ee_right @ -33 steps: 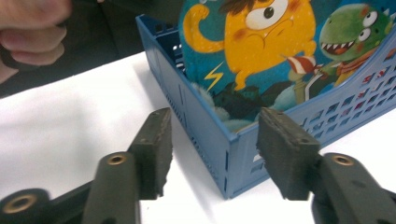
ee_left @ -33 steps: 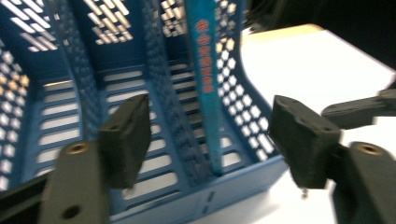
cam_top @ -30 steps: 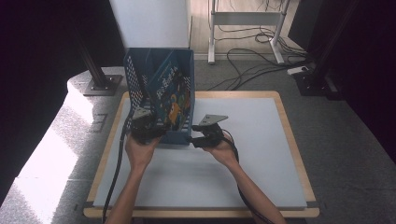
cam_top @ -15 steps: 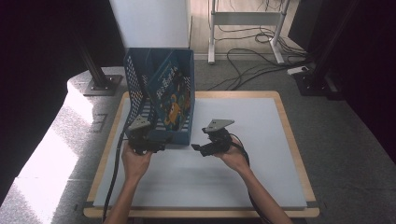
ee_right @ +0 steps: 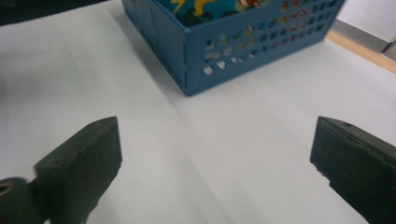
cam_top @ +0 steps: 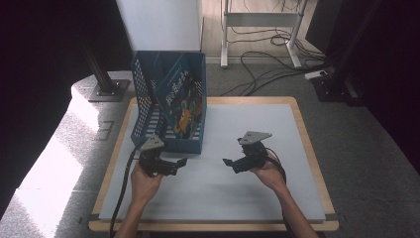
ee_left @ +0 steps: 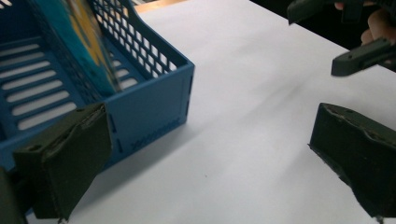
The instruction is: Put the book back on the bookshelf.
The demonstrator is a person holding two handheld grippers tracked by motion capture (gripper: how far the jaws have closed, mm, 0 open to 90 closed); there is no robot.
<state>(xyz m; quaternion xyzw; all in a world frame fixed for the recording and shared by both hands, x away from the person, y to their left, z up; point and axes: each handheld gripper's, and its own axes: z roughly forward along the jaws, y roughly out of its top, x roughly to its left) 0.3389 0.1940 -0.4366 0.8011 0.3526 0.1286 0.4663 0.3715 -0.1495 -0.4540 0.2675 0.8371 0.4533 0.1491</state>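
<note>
On the white table, blue file rack, both claws wide apart, empty.

A white table with a wooden rim; behind it, floor cables and a metal stand.

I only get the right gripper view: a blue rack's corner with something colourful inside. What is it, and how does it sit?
Observer: A book, standing on edge and tilted inside the rack.
Operator: Where's the other gripper?
Observer: The left gripper is near the rack's front corner. Its jaws have just been opening, with nothing between them.
Operator: What's past the table?
Observer: Cables lie on the floor behind the table.
</note>
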